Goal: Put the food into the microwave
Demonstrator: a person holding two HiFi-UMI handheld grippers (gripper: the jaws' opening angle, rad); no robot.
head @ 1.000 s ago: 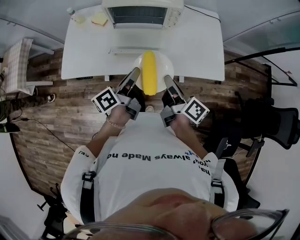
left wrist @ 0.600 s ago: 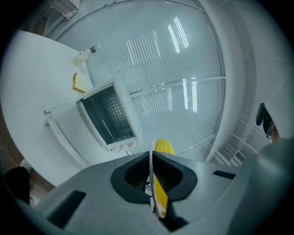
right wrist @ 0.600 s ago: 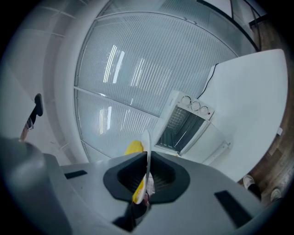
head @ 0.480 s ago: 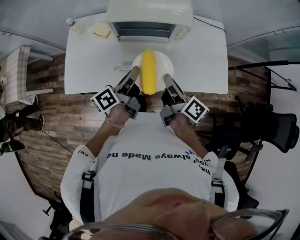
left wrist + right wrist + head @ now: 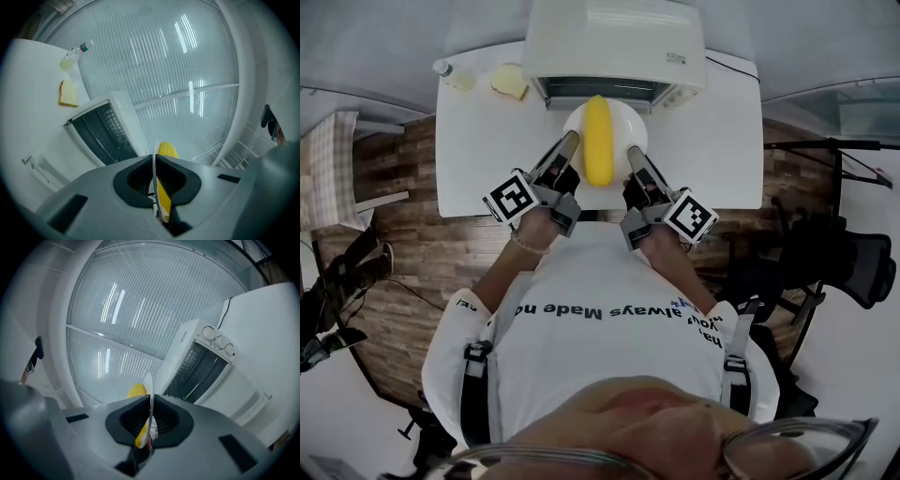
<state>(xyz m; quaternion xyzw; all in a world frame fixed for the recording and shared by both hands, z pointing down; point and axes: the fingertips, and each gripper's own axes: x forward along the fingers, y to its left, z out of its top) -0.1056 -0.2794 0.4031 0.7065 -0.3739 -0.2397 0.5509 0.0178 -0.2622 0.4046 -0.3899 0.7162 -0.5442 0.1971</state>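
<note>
Now the plate [image 5: 621, 122] is farther in than a second ago. Then it hung over the near edge of the table [image 5: 487, 159]; now its far rim reaches the open mouth of the microwave [image 5: 619, 42], and the person has closed in on the table with it.

The left gripper [image 5: 570, 142] and right gripper [image 5: 632, 154] each pinch the plate's rim, one at its left side and one at its right. In the left gripper view the jaws of the left gripper [image 5: 154, 171] are pressed together on the thin white edge, and the right gripper view shows the right gripper [image 5: 149, 414] clamped the same way.

The food [image 5: 598, 141] is a smooth, plain yellow, elongated piece with rounded ends, lying across the middle of the white plate between the two grippers. Its long axis runs near to far, and its far end points straight at the dark opening.
</note>
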